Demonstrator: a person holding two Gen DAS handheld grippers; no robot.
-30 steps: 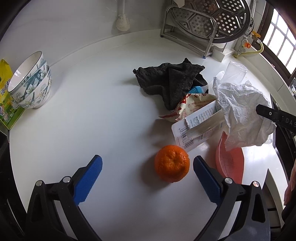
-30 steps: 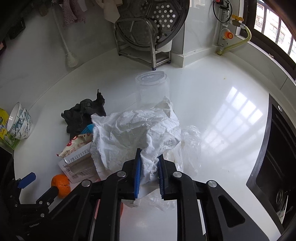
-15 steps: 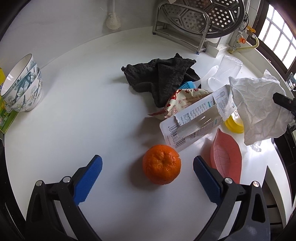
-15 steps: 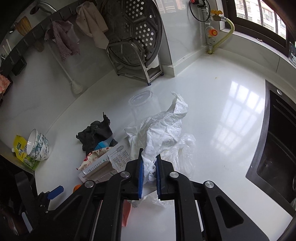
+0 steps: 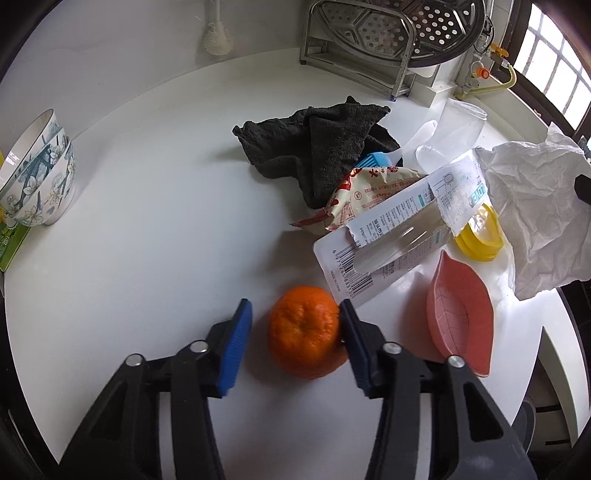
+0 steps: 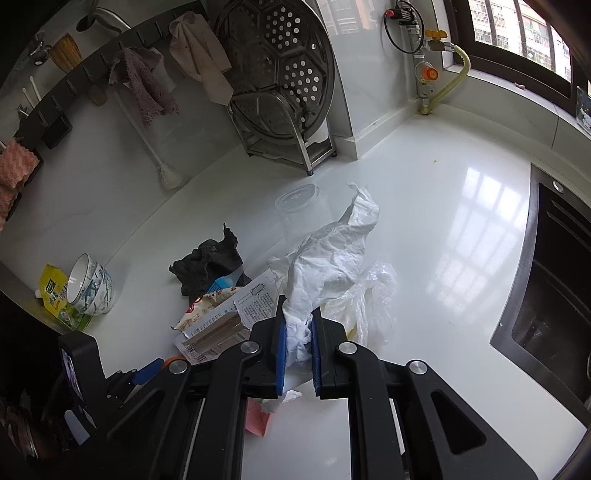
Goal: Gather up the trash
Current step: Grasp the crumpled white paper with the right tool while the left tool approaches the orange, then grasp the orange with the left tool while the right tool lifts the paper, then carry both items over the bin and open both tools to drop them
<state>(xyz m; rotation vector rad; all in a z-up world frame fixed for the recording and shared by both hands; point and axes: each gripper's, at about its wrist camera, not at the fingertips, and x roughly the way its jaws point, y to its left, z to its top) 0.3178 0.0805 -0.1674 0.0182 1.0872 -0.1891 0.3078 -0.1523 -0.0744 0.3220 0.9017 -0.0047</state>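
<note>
An orange point(image 5: 303, 330) sits on the white counter point(image 5: 155, 229) between the jaws of my left gripper point(image 5: 295, 310). The jaws are closing: the right pad touches the fruit and a small gap remains at the left pad. My right gripper point(image 6: 299, 314) is shut on a crumpled white paper point(image 6: 332, 254), held up off the counter. The same paper point(image 5: 535, 214) hangs at the right edge of the left wrist view. A torn white package card point(image 5: 399, 236) and a red snack wrapper point(image 5: 369, 188) lie just beyond the orange.
A dark cloth point(image 5: 317, 147), pink leaf dish point(image 5: 461, 314), yellow lid point(image 5: 480, 236) and clear cup point(image 5: 458, 125) crowd the right. A clear plastic bag point(image 6: 369, 295) lies under the paper. Stacked bowls point(image 5: 37, 173) stand far left, a steamer rack point(image 5: 369, 33) behind, a sink point(image 6: 554, 277) right.
The left jaws have narrowed from wide open to close around the orange. The right gripper has lifted the crumpled paper higher, uncovering the yellow lid.
</note>
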